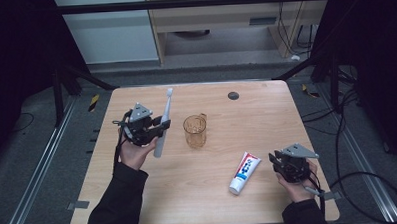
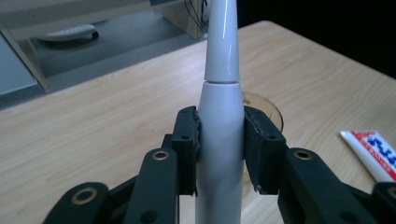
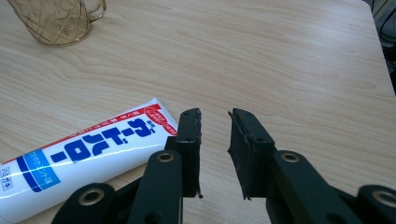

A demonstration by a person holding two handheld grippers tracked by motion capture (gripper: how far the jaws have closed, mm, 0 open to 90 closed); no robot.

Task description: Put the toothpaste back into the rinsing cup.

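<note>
At the left side of a pale wooden table (image 1: 139,204), a person's left gripper (image 2: 220,140) clamps an electric toothbrush (image 2: 219,154) by its white handle, both pads pressed flat against the body. The brush stands raised off the tabletop, head pointing away from the person, apparently so it can be carried to the amber glass mug (image 1: 195,130) just beside it; that purpose is a judgement, not a certainty. In the high view the left gripper (image 1: 146,129) grips the handle at about its middle, which should keep the long brush (image 1: 164,124) from tipping. Across the table, the right gripper (image 3: 215,144) waits with jaws parted and nothing between them, resting just right of a toothpaste tube (image 3: 84,154) that lies flat, its cap end toward the person, well placed for a later pickup.
</note>
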